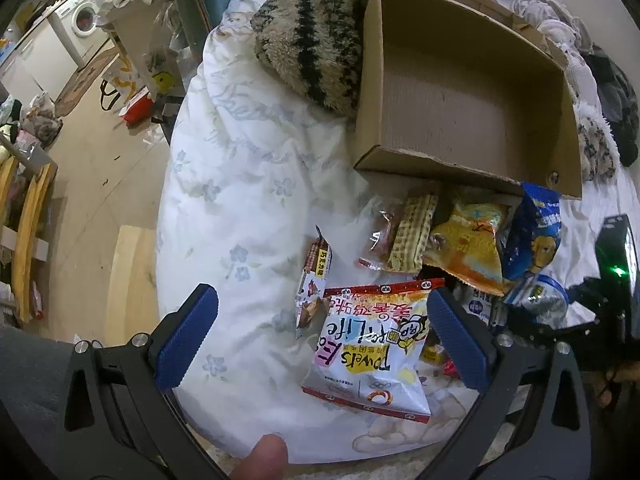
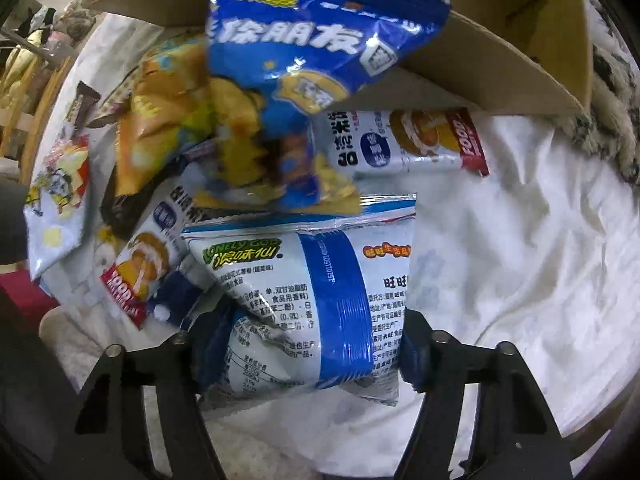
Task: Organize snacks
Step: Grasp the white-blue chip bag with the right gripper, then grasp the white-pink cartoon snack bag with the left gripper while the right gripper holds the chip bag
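An empty cardboard box (image 1: 460, 108) lies on the white bedding, and its front wall (image 2: 480, 76) shows in the right wrist view. Several snack packs lie in front of it. My left gripper (image 1: 320, 336) is open above a white and red chip bag (image 1: 372, 344). My right gripper (image 2: 300, 348) is shut on a white and blue Lonely God bag (image 2: 312, 300); this bag also shows in the left wrist view (image 1: 536, 300). A blue bag (image 2: 312, 80) stands tilted against the box. A yellow bag (image 2: 160, 120) and two red-ended cake packs (image 2: 420, 144) lie nearby.
A striped fuzzy cushion (image 1: 312, 36) leans on the box's left side. The bed's left edge drops to a cluttered floor (image 1: 100, 160) with a washing machine (image 1: 80, 20) far off. Rumpled white bedding (image 2: 540, 240) spreads right of the packs.
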### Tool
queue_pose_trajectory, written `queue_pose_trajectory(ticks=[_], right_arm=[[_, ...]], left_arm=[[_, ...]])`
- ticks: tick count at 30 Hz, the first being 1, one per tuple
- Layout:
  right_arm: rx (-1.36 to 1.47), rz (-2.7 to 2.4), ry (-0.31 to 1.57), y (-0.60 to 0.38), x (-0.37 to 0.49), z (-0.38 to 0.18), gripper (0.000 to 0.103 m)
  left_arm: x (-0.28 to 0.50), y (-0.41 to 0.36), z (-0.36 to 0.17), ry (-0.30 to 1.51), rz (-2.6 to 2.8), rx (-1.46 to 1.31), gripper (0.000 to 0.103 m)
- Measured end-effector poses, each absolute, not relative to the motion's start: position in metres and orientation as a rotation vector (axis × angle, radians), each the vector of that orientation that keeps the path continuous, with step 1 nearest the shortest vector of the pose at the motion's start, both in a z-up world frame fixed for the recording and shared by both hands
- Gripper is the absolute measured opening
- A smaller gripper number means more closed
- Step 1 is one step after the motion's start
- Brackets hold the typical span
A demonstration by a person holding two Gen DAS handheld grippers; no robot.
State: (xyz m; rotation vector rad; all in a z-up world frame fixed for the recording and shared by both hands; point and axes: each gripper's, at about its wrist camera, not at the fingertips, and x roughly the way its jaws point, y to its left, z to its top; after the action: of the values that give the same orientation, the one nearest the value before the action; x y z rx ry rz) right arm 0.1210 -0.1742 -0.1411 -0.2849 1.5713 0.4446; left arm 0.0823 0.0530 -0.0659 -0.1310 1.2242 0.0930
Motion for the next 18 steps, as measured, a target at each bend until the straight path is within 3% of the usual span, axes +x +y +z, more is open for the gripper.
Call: queue_pose_trajectory(ticks=[14,18], right_arm=[[0.066,0.495,1.465,-0.236,0.091,-0.040,0.067],[0.186,0.531,1.321,-0.255,0.085,-0.016,0.067]], left_arm=[[0.083,0.070,-0.067,1.232,0.140,-0.197,0.103],[0.082,0.063,-0.077,1.276,0.114,-0.187,0.103]])
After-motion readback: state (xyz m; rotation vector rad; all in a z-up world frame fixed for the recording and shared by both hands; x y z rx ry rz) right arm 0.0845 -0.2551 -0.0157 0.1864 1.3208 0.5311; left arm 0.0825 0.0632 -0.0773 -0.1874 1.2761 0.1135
